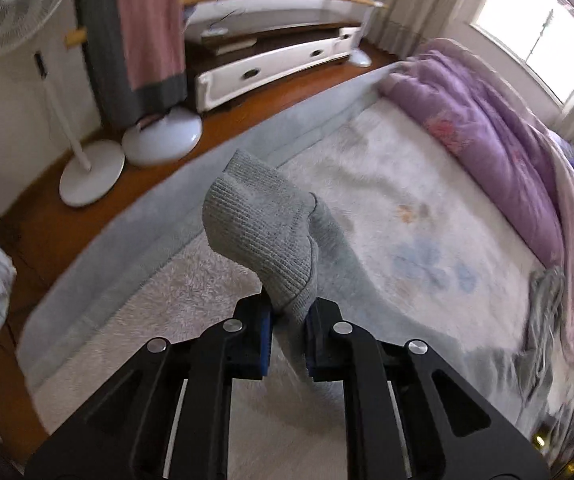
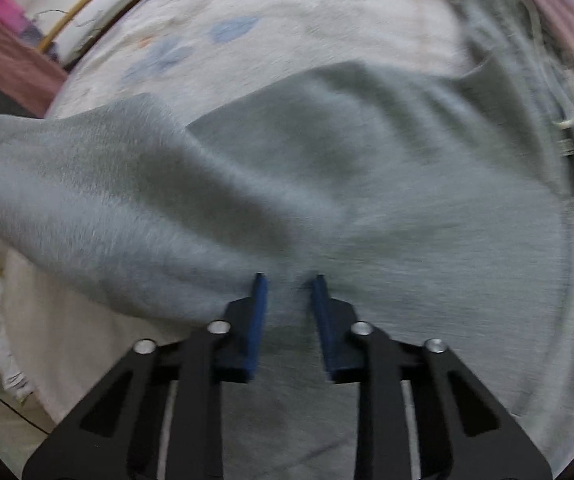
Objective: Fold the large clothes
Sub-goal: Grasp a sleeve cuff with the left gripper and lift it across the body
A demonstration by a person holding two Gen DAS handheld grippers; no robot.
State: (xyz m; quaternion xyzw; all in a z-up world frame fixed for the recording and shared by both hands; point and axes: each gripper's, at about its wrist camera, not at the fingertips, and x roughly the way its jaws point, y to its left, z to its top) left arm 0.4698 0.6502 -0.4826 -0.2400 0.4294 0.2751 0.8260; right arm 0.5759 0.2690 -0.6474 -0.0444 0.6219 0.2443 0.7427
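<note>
Clearly a fold in hand: seen from the left wrist, left gripper (image 1: pixel 289 316) clamped on the ribbed cuff of the grey sweatshirt (image 1: pixel 271 232), fingers (image 1: pixel 261 340) drawn close on the knit, sleeve end lifted clear of the bed (image 1: pixel 387 184) and standing up above the pads. Rest of the garment trailing down and to the right onto the pale floral cover, with a purple quilt (image 1: pixel 499 136) heaped along the far side and two fan bases (image 1: pixel 127 156) on the wooden floor beyond the bed edge. Turning to the right wrist: right gripper (image 2: pixel 289 280) low over the body of the sweatshirt, fingers (image 2: pixel 259 312) a little apart with cloth bunched between the blue pads; cannot tell whether pinched or merely pressed, given the blur. Raised sleeve (image 2: pixel 107 192) arching across to the left, hood and drawcords (image 2: pixel 567 132) lying at the far right, garment otherwise spread on the bed. Risks, as a judgement: cuff gripped only at its edge, so likely to slip out under a quick pull; sleeve liable to twist or land askew, spoiling the fold line; body cloth prone to dragging and rumpling if the right side grips only loosely; drawcords apt to be trapped under the fold.
</note>
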